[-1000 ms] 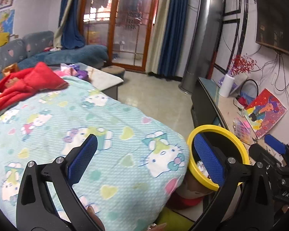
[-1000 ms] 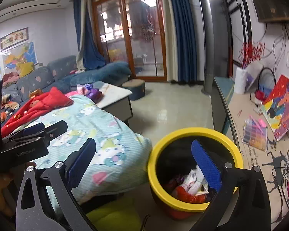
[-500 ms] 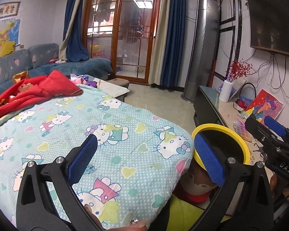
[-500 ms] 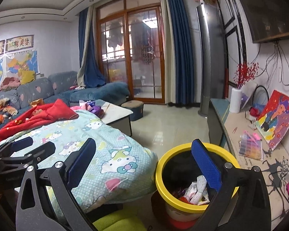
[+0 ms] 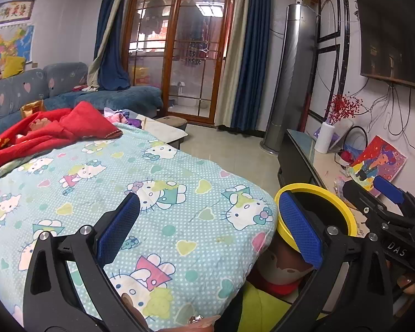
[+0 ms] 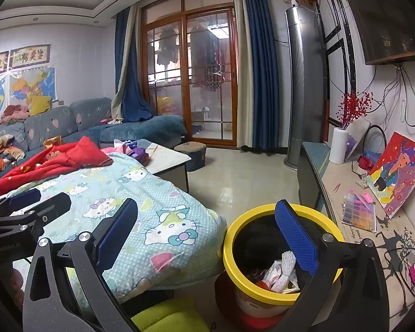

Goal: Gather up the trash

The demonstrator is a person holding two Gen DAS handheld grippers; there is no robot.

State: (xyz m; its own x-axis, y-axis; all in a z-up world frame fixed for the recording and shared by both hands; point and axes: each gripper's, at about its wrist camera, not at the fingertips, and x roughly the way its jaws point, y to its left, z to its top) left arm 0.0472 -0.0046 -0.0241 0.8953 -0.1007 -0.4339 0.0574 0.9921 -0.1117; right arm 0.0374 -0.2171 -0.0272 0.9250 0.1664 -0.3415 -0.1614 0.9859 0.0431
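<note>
Both tools (image 5: 207, 229) (image 6: 207, 235) gape empty beside yellow-rimmed bin (image 6: 235, 238).

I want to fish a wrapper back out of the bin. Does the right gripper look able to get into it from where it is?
Probably yes. The right gripper is open and empty, just above the yellow-rimmed bin, whose top is uncovered. The white wrappers lie exposed inside, with nothing across the way.

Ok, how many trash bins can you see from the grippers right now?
1: the yellow-rimmed bin on the floor between the cartoon-cat blanket and the TV console, wrappers inside. Others may be out of view.
</note>
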